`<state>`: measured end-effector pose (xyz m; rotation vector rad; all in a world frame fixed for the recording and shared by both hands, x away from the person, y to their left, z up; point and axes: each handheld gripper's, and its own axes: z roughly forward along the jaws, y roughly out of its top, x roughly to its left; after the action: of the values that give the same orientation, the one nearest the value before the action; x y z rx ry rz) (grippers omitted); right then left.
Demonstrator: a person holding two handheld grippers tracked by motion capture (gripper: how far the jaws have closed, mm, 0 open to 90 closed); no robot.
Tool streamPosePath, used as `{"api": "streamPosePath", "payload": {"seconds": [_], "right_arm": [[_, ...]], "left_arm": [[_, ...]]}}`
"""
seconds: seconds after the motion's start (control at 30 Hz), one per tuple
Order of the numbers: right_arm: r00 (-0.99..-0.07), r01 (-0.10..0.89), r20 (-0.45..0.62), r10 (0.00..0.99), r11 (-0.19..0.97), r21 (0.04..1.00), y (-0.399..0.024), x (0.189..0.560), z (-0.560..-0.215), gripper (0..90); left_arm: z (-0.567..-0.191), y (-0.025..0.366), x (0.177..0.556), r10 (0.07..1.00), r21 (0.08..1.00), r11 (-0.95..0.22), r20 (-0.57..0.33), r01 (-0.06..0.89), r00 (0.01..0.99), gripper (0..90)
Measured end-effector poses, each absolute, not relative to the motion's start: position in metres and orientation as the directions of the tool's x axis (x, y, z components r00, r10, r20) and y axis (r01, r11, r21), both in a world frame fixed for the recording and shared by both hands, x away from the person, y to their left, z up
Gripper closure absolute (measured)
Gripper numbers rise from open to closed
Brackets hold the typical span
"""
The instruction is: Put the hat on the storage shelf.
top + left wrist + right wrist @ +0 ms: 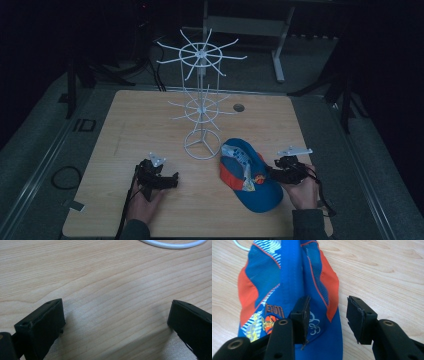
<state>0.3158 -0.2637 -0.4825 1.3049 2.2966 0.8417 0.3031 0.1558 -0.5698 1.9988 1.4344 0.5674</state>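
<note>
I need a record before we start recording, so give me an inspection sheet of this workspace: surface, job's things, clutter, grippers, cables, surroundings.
Surface: light wooden table, bare grain, a small round hole near the far edge.
Job's things: white wire display rack upright at centre on a ring base; blue and orange cap lying to its right.
Clutter: nothing seen.
Grippers: left gripper jaws wide open over bare wood; right gripper jaws open at the cap's edge, one jaw over the fabric, one over wood.
Cables: one trails from each gripper toward the person; a loop lies on the floor at left.
Surroundings: dark room, grey floor, stands and a frame behind the table.
</note>
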Motion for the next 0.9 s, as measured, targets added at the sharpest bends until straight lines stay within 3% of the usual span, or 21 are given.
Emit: {"api": "streamPosePath", "payload": {"seconds": [0.9], "right_arm": [[-0.613, 0.638, 0.06, 0.788, 0.449, 0.626, -0.253, 0.327, -0.434, 45.3]], "left_arm": [[-0.57, 0.156, 0.303, 0.947, 0.689, -0.227, -0.009, 0.688, 0.322, 1.4]]}}
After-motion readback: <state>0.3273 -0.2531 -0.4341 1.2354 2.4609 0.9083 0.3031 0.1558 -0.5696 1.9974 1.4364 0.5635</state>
